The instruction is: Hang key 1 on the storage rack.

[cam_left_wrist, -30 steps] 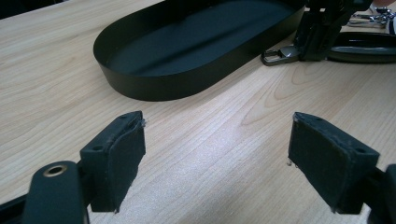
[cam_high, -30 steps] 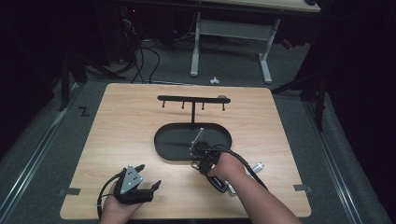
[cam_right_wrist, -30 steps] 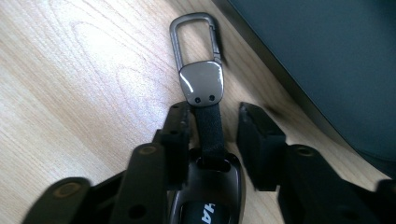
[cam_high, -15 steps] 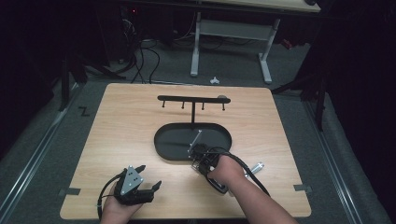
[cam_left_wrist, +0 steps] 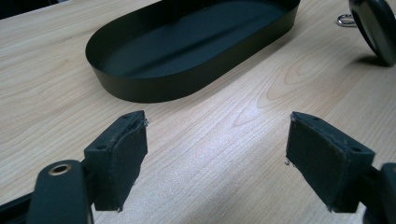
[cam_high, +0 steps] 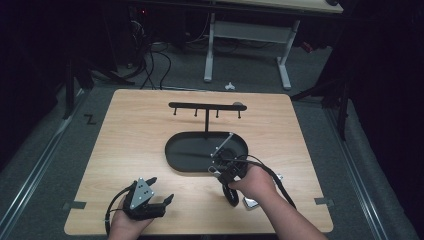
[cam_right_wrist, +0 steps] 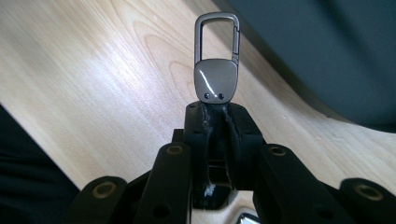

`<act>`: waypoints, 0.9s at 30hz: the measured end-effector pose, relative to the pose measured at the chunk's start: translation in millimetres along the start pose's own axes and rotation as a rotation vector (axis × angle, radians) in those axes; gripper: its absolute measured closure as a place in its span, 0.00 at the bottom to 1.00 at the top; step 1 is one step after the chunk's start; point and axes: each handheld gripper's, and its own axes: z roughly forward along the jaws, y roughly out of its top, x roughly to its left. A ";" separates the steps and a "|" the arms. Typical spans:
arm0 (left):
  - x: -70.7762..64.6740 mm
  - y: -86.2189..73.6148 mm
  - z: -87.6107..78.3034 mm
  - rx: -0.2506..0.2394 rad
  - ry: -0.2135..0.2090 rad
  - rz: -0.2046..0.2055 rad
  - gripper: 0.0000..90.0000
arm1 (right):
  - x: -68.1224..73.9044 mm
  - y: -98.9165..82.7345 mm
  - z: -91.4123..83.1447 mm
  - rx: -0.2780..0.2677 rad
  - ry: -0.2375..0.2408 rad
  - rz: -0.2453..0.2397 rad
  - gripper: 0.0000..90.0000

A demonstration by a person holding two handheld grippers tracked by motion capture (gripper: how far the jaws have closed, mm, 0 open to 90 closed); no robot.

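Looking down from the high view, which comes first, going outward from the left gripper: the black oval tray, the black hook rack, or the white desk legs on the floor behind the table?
From the left gripper, at the table's near left:
1. The black oval tray, mid-table, up and to its right.
2. The black hook rack, standing behind the tray.
3. The white desk legs, on the floor beyond the table's far edge.

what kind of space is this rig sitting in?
Probably a lab or workshop set up for recording, not a home. A light wooden table stands on grey carpet, a white-legged adjustable desk stands behind it with loose black cables on the floor, and the surroundings are dark.
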 end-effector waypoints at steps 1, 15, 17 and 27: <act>-0.1 0.1 -0.1 0.001 -0.001 0.000 0.23 | 0.0 0.0 0.0 0.000 0.000 0.000 0.90; -0.4 -0.4 1.1 -0.002 -0.005 0.002 0.24 | -14.7 -13.7 -32.9 -0.063 -0.018 0.026 0.90; -0.5 -0.3 1.0 -0.004 -0.006 0.003 0.24 | -17.0 -14.6 -36.3 -0.065 -0.024 0.029 0.90; -0.6 -0.8 1.2 -0.004 -0.009 0.003 0.24 | -26.7 -15.3 -52.7 -0.082 -0.051 0.062 0.90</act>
